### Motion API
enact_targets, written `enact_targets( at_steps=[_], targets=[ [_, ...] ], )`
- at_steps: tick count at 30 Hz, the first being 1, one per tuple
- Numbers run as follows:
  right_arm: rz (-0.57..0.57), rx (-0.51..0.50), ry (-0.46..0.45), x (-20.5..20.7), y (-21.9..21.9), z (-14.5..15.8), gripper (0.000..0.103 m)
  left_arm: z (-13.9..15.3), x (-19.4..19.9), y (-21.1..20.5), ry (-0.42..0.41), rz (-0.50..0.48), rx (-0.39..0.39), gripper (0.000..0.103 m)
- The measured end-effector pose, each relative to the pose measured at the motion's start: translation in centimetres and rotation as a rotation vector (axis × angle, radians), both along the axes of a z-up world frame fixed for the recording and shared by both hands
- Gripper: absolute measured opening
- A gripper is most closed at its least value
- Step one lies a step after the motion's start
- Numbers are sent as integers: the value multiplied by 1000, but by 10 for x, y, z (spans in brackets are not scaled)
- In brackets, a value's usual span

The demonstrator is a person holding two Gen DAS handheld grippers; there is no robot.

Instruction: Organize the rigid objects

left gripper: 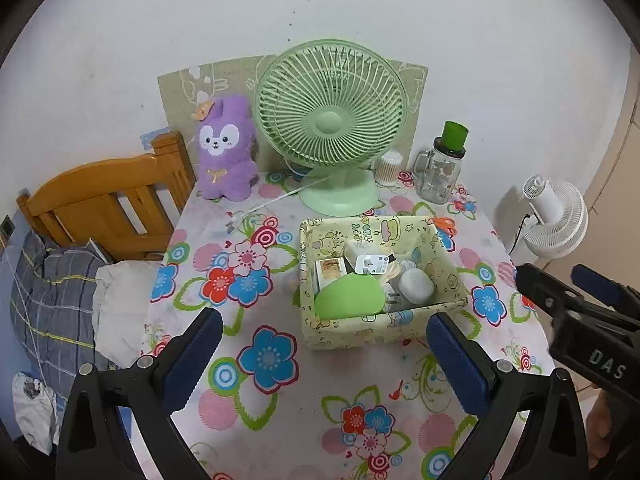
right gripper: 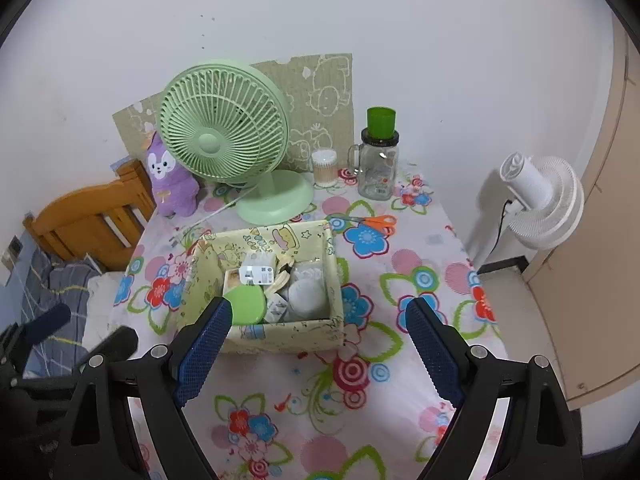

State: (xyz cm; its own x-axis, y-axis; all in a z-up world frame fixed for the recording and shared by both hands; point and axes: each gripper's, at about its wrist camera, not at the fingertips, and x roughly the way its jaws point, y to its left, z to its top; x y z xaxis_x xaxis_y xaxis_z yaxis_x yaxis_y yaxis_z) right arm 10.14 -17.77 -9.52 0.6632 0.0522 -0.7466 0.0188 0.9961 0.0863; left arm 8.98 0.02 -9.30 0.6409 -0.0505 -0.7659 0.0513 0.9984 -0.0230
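the storage box (left gripper: 362, 336) hides the lower parts of its contents; a green oval case (left gripper: 348, 295) covers what lies under it. the label on the white charger (left gripper: 372, 264) is too small to read. the green fan (right gripper: 224, 128) covers part of the purple plush (right gripper: 170, 184), and the bed's headboard (left gripper: 100, 200) seems cut off by bedding.

Table (left gripper: 280, 420) has a floral cloth over it. Back row against the wall: purple plush bunny (left gripper: 226, 148), green desk fan (left gripper: 332, 120) with its white cord (left gripper: 280, 198) trailing across the cloth, cotton-swab tub (left gripper: 387, 168), glass mug jar (left gripper: 440, 174) with a green cup on its lid. In front of the fan sits a yellow-patterned fabric storage box (left gripper: 360, 334); orange-handled scissors (right gripper: 374, 221) lie flat just beside its far right corner.
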Motion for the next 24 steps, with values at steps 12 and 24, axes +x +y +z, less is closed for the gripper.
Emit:
enact_targets(
  at_steps=[12,24],
  targets=[
    [20,-49,-43,-33,-5,41,91,45,-33,-5,-51,-25,-13,103],
    [6,-79,-84,-64,-7,75,91,75,-59,-8,-110,24,37,103]
  ],
)
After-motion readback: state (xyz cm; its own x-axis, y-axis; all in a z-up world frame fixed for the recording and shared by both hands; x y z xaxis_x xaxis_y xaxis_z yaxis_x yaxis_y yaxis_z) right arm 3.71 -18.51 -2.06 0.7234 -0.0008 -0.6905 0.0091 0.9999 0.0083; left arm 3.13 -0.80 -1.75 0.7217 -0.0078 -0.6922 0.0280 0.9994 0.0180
